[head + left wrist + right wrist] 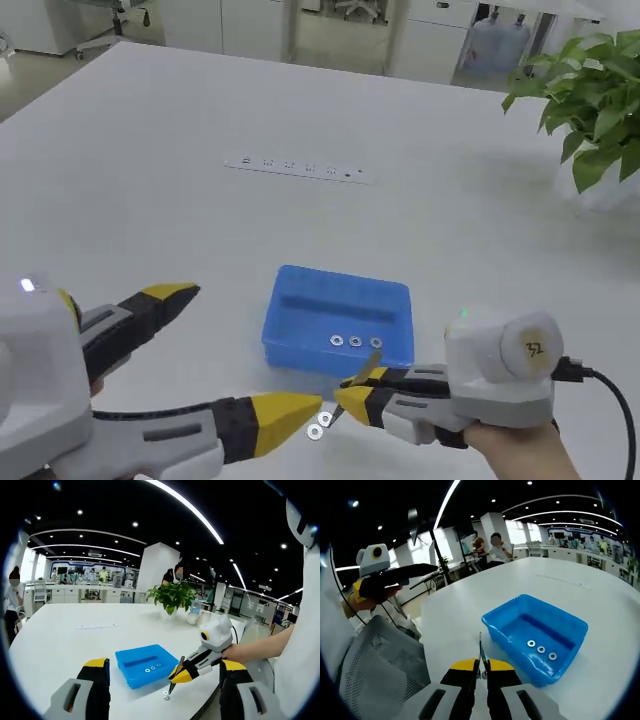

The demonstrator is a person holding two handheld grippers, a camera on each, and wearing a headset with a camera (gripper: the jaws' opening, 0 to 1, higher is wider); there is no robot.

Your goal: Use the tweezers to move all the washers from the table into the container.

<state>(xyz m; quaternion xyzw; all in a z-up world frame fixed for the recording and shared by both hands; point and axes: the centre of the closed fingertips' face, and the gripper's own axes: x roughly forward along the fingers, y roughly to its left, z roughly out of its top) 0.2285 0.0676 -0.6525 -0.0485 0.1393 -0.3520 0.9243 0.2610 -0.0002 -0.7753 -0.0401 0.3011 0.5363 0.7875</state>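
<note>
Washers (326,418) — two thin, light, likely slippery rings — lie just before the blue container (290,350), three more inside. Right gripper (350,392) pinches the tweezers (481,650) — best nip each rim. Left gripper (250,348) gapes.

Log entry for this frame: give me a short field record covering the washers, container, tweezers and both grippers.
container: blue, open-topped, on the white table
inside container: three washers in a row
left to move: two washers on the table, in front of the container's near wall
right gripper: shut on the tweezers
tweezers tip: pointing down beside the two washers; contact cannot be told
left gripper: open, holding nothing
</note>
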